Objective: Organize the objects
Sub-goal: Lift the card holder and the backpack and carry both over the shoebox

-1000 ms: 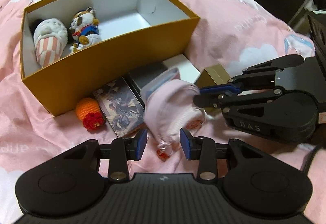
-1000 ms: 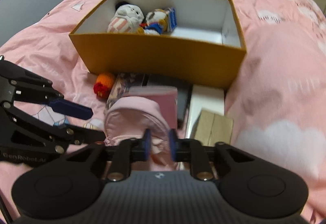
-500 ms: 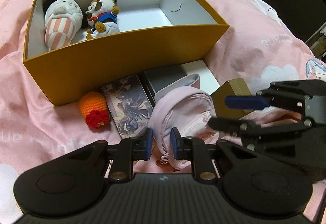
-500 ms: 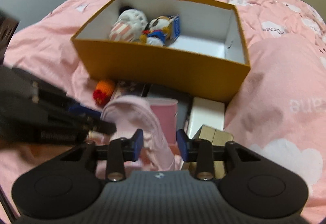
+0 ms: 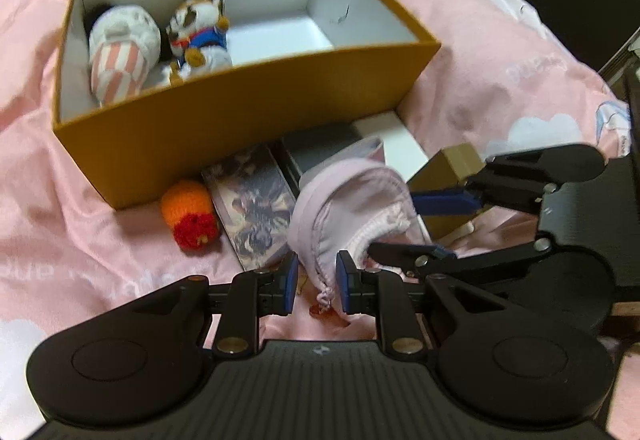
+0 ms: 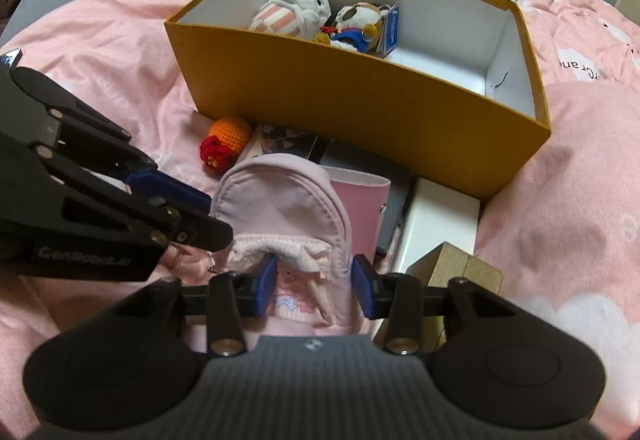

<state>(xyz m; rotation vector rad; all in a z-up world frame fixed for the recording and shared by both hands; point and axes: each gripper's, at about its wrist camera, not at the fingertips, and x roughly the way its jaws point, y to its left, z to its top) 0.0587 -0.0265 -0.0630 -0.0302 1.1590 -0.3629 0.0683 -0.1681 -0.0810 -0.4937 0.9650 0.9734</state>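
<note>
So the handoff just happened: a second ago the right tongs (image 6: 313,290) were clenched on the little pink pouch (image 5: 344,207) while the left tongs (image 5: 317,283) stood wide around its edge. Now the left tongs are pinched onto the pouch's drawstring hem and the right tongs are opening, pads off the fabric though the pouch's mouth sits between them.

The pouch hangs just in front of the orange box (image 5: 248,111), over the card pack (image 5: 252,211) and the flat boxes on the pink bed cover (image 5: 500,79). The crocheted orange toy (image 5: 188,205) lies near the box wall. Two plush toys (image 5: 160,39) are already inside, with the right half free, so my guess is the pouch goes there next, carried by the left.
</note>
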